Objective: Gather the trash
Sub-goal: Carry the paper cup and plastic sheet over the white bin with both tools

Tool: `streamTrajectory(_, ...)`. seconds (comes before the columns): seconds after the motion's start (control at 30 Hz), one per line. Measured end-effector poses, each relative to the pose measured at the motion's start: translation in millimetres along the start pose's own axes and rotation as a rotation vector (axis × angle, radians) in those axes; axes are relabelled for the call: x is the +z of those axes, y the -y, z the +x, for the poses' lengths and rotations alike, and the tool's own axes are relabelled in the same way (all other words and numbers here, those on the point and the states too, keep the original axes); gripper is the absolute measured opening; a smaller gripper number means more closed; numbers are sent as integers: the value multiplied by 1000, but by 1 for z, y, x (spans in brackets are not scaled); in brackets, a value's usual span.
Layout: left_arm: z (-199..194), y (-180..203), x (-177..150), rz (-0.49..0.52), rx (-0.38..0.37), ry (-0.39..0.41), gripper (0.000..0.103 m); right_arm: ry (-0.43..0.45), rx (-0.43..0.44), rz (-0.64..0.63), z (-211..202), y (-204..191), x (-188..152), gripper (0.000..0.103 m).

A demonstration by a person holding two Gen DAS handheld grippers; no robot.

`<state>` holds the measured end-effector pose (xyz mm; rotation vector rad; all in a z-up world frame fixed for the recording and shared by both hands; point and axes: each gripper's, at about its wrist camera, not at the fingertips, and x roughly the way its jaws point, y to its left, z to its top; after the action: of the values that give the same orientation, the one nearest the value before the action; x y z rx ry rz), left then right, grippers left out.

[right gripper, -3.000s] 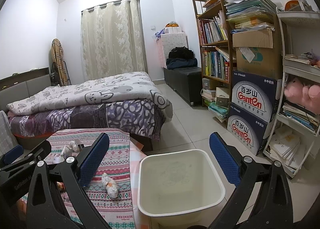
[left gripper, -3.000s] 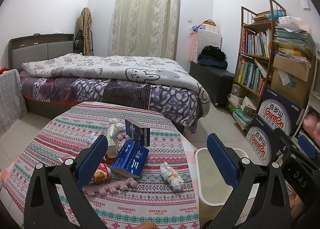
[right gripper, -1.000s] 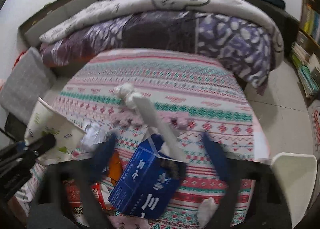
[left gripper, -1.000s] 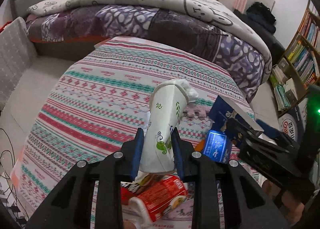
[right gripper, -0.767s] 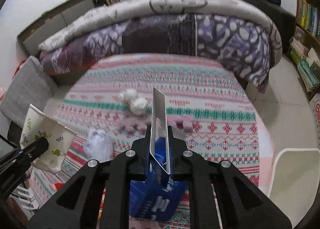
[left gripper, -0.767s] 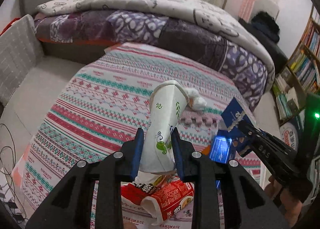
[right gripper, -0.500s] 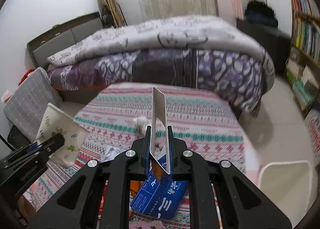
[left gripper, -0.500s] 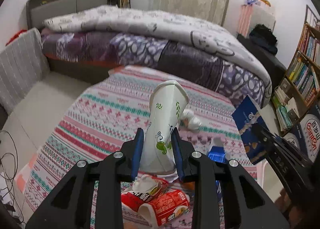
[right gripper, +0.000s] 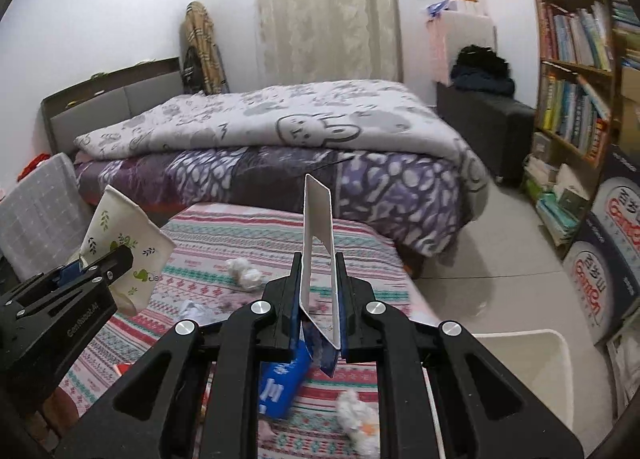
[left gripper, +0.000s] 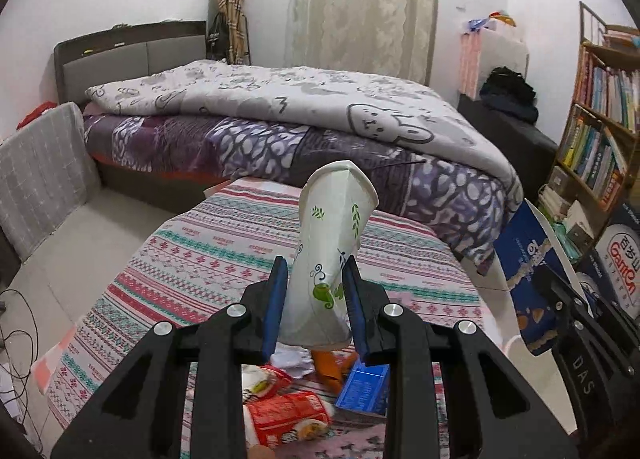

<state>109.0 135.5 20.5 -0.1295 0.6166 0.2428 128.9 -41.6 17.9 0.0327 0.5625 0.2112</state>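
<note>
the left gripper point(left gripper: 314, 309) is squeezing a crushed paper cup point(left gripper: 332, 251) above the table point(left gripper: 208, 243); the right gripper point(right gripper: 319, 301) is pinching a blue carton point(right gripper: 318, 259) by its flap. the white bin point(right gripper: 520, 371) is sitting lower right; the thin flap could be slipping free before reaching it.

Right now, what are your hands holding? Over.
Left gripper shut on paper cup. Right gripper shut on blue box. Both lifted over table; bin to the right, nothing blocking.
</note>
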Motion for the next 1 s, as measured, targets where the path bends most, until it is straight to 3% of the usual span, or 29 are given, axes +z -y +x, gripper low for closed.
streamTrajectory(0.8, -8, 107, -31, 93, -189, -55, 29, -65, -254, 238, -30, 135, -26, 14)
streamTrajectory(0.97, -8, 140, -40, 131, -237, -73, 29, -78, -284, 342, -39, 175, -31, 20)
streamTrajectory(1.0, -8, 148, -43, 141, -246, -78, 29, -77, -288, 357, -41, 180, -31, 31)
